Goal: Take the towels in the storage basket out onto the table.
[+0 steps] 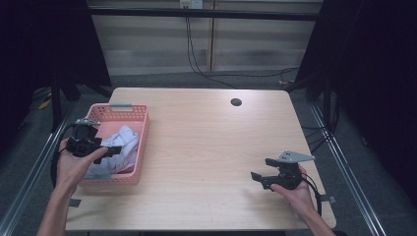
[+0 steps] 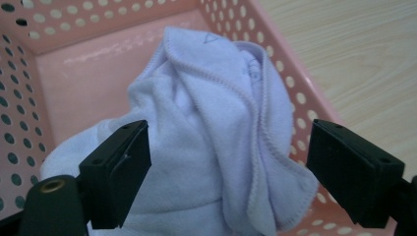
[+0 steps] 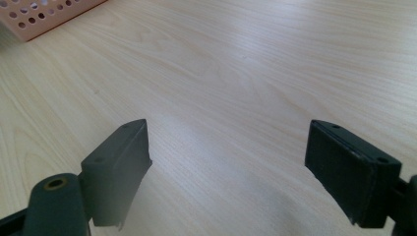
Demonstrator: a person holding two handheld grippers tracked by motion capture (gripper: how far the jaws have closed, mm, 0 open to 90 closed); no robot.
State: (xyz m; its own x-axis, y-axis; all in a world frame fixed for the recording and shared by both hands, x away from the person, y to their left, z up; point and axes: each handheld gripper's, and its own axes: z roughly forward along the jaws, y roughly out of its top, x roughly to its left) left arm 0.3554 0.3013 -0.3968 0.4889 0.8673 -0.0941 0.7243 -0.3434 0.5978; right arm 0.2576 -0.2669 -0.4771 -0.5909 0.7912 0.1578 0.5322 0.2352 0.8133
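A pink perforated basket (image 1: pixel 140 147) sits at the table's left edge with a crumpled white cloth (image 1: pixel 123 142) inside. My left gripper (image 1: pixel 112 150) hovers over the basket, open, its jaws spread on either side of the cloth (image 2: pixel 216 142) without closing on it. The basket wall (image 2: pixel 300 93) runs along the cloth's right in the left gripper view. My right gripper (image 1: pixel 262 171) is held low over the bare wood at the table's right front, open, with nothing between its jaws (image 3: pixel 228 172).
The light wooden table (image 1: pixel 206 147) has a round cable hole (image 1: pixel 236 102) near its far edge. A corner of the basket (image 3: pixel 44 14) shows at the top left of the right gripper view. Dark curtains and metal rails flank the table.
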